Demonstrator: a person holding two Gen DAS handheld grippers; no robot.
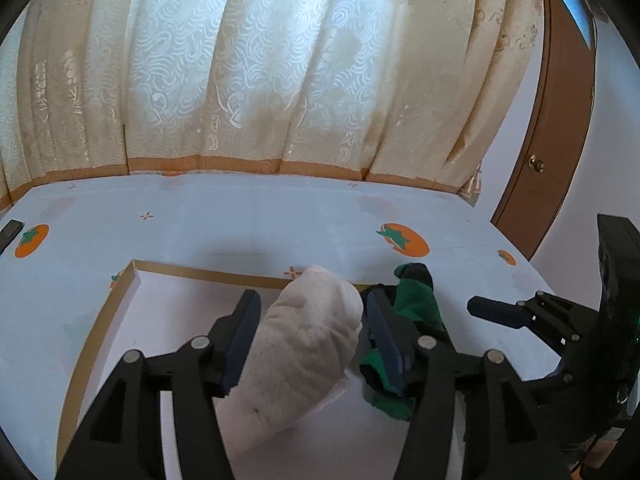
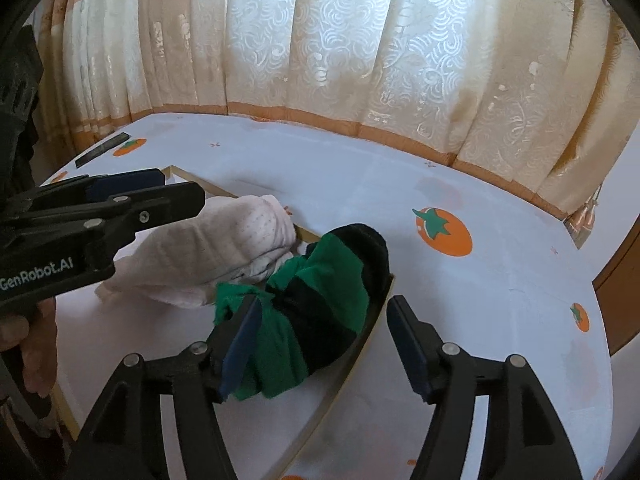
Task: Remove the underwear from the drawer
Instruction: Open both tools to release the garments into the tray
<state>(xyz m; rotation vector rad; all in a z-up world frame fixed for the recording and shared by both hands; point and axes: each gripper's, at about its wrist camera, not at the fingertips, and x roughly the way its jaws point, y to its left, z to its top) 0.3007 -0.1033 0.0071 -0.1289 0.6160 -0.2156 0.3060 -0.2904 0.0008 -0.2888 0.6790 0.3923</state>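
A shallow white drawer with a gold rim (image 1: 120,292) lies on the bed; it also shows in the right wrist view (image 2: 360,344). A rolled white underwear (image 1: 308,340) lies in it, between the open fingers of my left gripper (image 1: 312,336), not squeezed. It also shows in the right wrist view (image 2: 216,248). A rolled green-and-black underwear (image 2: 320,304) lies beside it at the drawer's right side, also in the left wrist view (image 1: 416,300). My right gripper (image 2: 324,340) is open, its fingers around the green roll's near end. The left gripper's fingers (image 2: 132,196) show at the left.
The bed sheet (image 2: 440,288) is pale blue with orange fruit prints. A cream curtain (image 1: 260,80) hangs behind the bed. A brown door (image 1: 560,128) stands at the right. A dark flat object (image 2: 104,148) lies at the bed's far left.
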